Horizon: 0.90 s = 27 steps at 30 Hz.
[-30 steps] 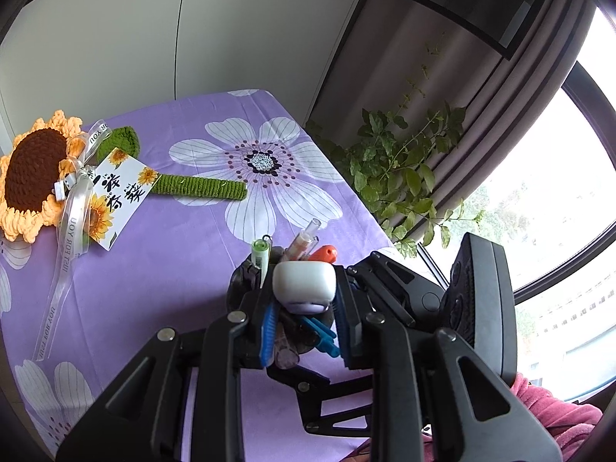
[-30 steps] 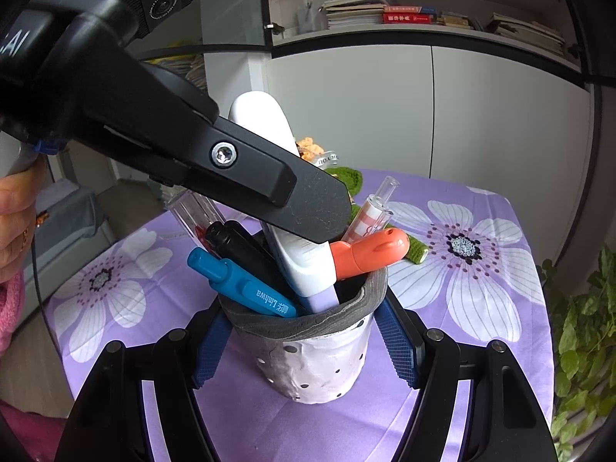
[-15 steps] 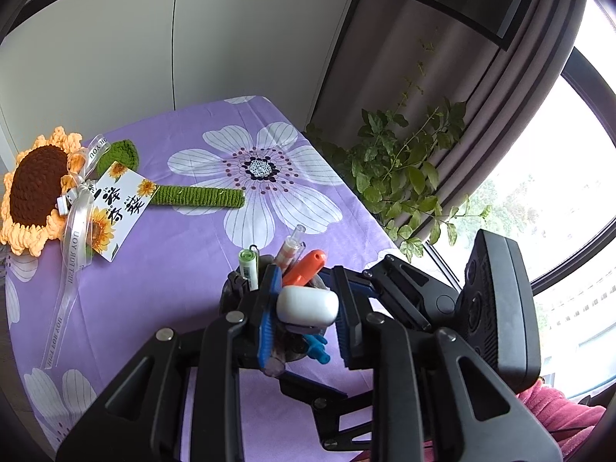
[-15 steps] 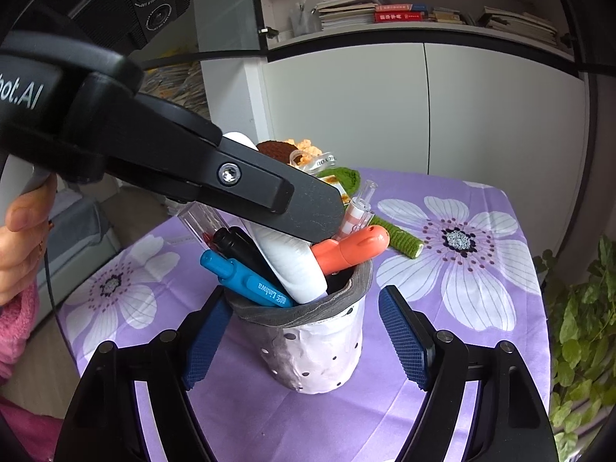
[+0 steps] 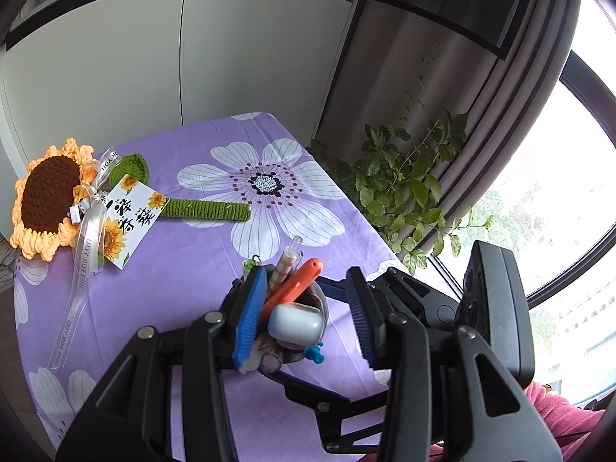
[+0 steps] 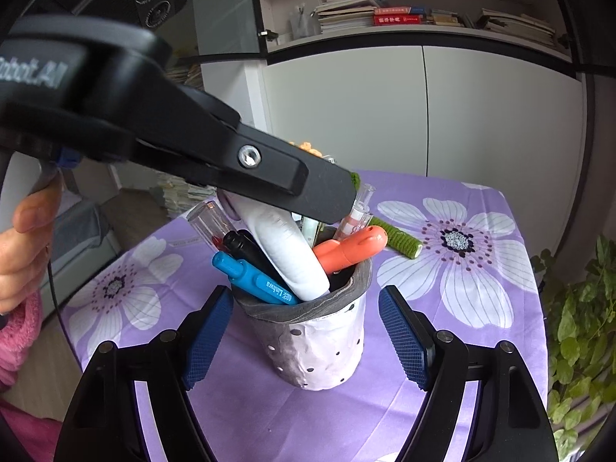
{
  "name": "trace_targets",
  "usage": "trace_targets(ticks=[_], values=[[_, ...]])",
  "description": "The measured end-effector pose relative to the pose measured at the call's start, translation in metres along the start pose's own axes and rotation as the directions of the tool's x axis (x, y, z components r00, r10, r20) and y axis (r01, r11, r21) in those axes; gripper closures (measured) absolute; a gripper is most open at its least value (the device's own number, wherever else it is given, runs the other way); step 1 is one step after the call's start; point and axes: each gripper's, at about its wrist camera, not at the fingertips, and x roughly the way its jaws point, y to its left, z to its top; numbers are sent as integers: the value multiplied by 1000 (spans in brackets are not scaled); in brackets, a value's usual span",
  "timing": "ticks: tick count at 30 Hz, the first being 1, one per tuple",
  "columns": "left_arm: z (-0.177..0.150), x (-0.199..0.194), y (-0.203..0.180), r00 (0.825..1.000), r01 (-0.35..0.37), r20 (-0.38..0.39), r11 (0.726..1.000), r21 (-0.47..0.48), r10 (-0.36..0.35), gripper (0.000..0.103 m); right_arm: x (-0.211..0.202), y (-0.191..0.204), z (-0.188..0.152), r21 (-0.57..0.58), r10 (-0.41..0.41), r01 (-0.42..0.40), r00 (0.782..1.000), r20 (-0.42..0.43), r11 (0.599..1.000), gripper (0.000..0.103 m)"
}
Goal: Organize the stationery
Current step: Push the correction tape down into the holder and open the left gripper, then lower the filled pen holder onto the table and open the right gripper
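White correction-tape case (image 6: 287, 248) now rested loose in the pen pot (image 6: 319, 340); left tool (image 5: 308, 323) had opened off it, right tool (image 6: 304, 340) wide open.

Purple flowered tablecloth (image 5: 184, 254) (white blossoms); crocheted sunflower (image 5: 50, 200) lying flat, dotted pen pot (image 6: 319, 342) standing upright

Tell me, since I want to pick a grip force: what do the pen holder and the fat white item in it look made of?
The pen holder looks like soft, matte coated fabric or washable paper: its wall is dented and crumpled, with punched holes and a folded grey cuff. The fat white item looks like smooth hard plastic with a slight sheen, though that is not certain.
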Motion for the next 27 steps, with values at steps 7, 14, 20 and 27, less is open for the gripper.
trace_targets(ticks=[7, 14, 20, 27], values=[[-3, -10, 12, 999, -8, 33, 999, -53, 10, 59, 3, 1, -2, 6, 1, -1, 1000, -11, 1000, 23], [-22, -44, 27, 978, -123, 156, 986, -110, 139, 57, 3, 8, -1, -39, -44, 43, 999, -14, 998, 22], [-56, -61, 48, 890, -347, 244, 919, -185, 385, 27, 10, 15, 2, -64, -88, 86, 996, -22, 994, 22], [-78, -53, 64, 868, -418, 206, 888, -190, 452, 24, 18, 22, 7, -33, -146, 144, 988, -41, 989, 22]])
